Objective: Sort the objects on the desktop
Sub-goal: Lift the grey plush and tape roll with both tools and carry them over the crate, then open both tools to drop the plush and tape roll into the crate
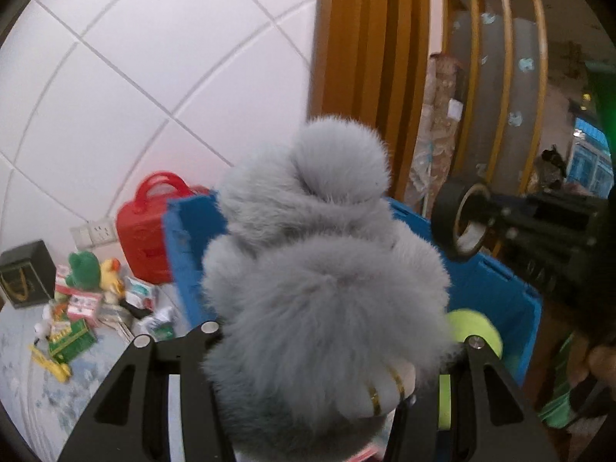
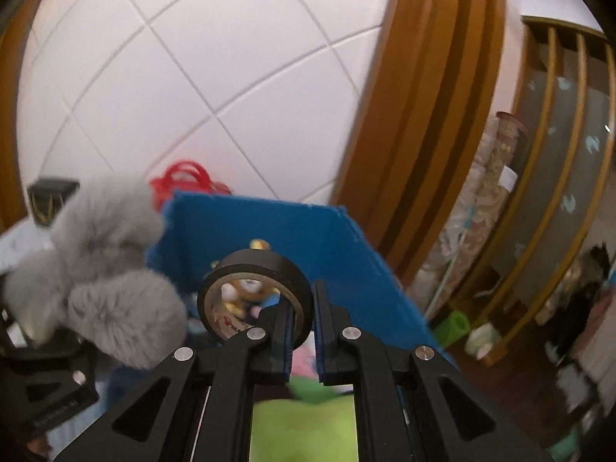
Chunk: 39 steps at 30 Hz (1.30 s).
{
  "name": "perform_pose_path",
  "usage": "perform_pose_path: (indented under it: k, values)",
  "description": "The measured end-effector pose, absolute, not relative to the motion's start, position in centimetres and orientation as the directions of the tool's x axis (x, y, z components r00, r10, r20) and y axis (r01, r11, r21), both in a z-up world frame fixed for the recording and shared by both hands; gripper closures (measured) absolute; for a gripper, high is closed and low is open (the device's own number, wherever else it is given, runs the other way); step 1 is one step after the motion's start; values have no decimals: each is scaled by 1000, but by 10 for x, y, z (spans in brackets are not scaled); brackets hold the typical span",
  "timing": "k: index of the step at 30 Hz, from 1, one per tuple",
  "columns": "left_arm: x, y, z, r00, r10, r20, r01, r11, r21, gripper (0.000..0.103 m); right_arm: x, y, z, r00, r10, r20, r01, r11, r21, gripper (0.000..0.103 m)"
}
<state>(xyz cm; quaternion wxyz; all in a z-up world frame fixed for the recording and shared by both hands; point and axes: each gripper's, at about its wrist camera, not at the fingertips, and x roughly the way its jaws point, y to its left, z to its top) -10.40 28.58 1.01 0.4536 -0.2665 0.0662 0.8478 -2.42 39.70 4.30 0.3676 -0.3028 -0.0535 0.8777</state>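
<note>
A fluffy grey pom-pom toy [image 1: 323, 269] with a white, gold-ringed base fills the left wrist view, and my left gripper [image 1: 335, 350] is shut on it above the near edge of the blue bin [image 1: 496, 288]. The same grey toy [image 2: 104, 288] shows at the left in the right wrist view. My right gripper [image 2: 302, 331] is shut on the wall of a black tape roll [image 2: 254, 292], held over the blue bin [image 2: 292, 231]. That roll [image 1: 460, 223] and its gripper enter the left wrist view from the right. Inside the bin lie a yellow-green ball [image 1: 477, 331] and a small bear figure [image 2: 246, 292].
On the patterned tabletop left of the bin lie several small boxes and packets [image 1: 77, 319], a green frog toy [image 1: 82, 265], a dark box [image 1: 27, 273] and a red carry case [image 1: 144, 231]. A white tiled wall and a wooden door frame [image 1: 369, 57] stand behind.
</note>
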Motion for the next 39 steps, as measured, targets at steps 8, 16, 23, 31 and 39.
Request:
perform_pose_path:
  k: [8, 16, 23, 31, 39]
  values:
    - [-96, 361, -16, -420, 573, -704, -746, -659, -92, 54, -28, 490, 0, -526, 532, -664, -493, -827, -272, 94]
    - [-87, 389, -49, -361, 460, -811, -729, -681, -62, 42, -29, 523, -58, -402, 411, -818, -408, -880, -241, 89]
    - [-79, 392, -52, -386, 413, -825, -711, -703, -19, 20, -14, 530, -54, -411, 412, -813, -432, -874, -224, 19]
    - [-78, 386, -50, -392, 420, -818, -704, -710, -27, 19, 0, 526, -40, -425, 437, -793, -435, -867, -244, 2]
    - [-71, 377, -42, -413, 436, -800, -702, -711, -25, 19, 10, 515, -32, -430, 457, -778, -436, -860, -264, 1]
